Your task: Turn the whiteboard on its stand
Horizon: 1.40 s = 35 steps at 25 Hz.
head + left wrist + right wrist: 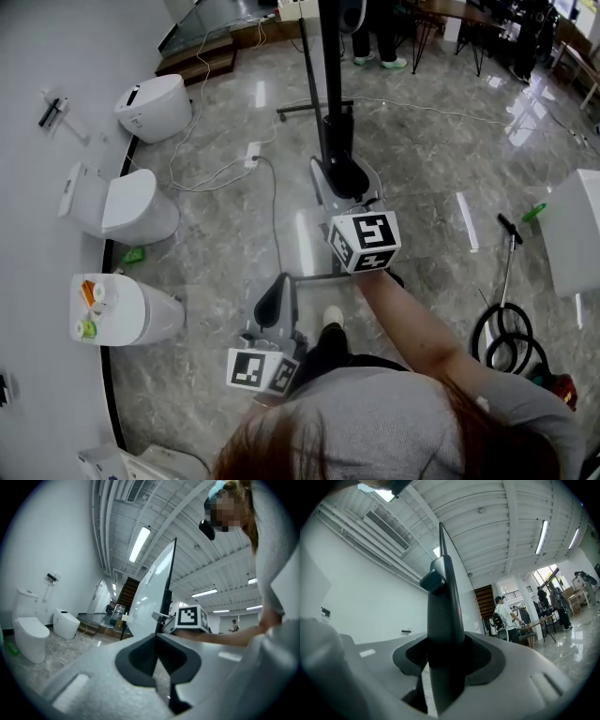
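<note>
Three toilets (122,206) stand along the white wall (28,281), 8 to 11 o'clock. A green object (133,254) lies beside the middle one. A cable (220,169) trails over the marble floor (422,178) at 11 o'clock. Steps (202,58) at 11 o'clock. White box (577,244) at 3 o'clock, hose coil (511,339) at 4 o'clock. In the right gripper view, a person (506,616) stands at 3 o'clock.

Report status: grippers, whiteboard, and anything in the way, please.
Right gripper clamped on whiteboard edge. Left gripper shut, empty, clear of it. Cable on floor beside stand.
</note>
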Each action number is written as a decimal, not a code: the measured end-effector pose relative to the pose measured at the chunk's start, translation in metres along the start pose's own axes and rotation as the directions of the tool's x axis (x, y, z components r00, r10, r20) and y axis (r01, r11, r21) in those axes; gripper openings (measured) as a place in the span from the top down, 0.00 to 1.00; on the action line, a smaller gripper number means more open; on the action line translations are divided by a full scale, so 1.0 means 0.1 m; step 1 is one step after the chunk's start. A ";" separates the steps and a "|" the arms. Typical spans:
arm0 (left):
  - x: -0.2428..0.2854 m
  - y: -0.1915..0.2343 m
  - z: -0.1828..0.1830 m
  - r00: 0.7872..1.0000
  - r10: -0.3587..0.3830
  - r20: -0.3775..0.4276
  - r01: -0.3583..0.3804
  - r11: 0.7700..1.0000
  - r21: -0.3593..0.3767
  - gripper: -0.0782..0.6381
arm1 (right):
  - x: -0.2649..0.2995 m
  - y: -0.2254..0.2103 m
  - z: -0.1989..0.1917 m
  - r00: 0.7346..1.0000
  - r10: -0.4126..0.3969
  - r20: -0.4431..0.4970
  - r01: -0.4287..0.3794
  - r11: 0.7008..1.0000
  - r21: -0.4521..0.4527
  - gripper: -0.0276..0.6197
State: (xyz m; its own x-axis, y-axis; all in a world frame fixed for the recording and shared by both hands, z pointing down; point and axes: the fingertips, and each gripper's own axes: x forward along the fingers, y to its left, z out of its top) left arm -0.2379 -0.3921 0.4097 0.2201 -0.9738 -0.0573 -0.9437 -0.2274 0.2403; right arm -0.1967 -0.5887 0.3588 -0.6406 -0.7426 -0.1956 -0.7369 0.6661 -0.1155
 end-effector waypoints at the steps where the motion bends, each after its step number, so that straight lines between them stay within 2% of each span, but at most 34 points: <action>1: -0.02 -0.01 0.04 1.000 0.004 0.010 -0.004 1.000 0.008 0.89 | -0.06 0.00 0.00 1.000 0.000 -0.001 0.000 1.000 0.000 0.67; 5: -0.09 -0.10 0.14 0.999 0.009 0.043 -0.010 1.000 0.028 0.89 | -0.26 0.02 0.03 1.000 -0.001 -0.004 0.001 1.000 -0.004 0.68; 15: -0.36 -0.56 -0.03 0.999 -0.034 -0.011 0.034 0.999 0.031 0.89 | -0.75 0.11 0.13 1.000 0.009 0.003 -0.009 1.000 -0.012 0.68; 20: -0.54 -0.66 -0.09 0.999 -0.036 -0.033 0.037 0.999 0.036 0.89 | -0.96 0.16 0.15 1.000 0.016 0.003 -0.016 1.000 -0.011 0.68; 35: -0.90 -0.93 -0.14 0.997 -0.072 -0.027 0.073 0.997 0.037 0.89 | -1.50 0.19 0.25 0.999 0.034 0.001 -0.034 0.999 0.001 0.68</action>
State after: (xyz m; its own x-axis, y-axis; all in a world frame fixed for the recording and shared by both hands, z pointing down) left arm -0.1668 -0.2838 0.4057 0.2937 -0.9547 -0.0482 -0.9336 -0.2973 0.1998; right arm -0.1092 -0.4636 0.3618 -0.6648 -0.7196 -0.2005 -0.7147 0.6908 -0.1096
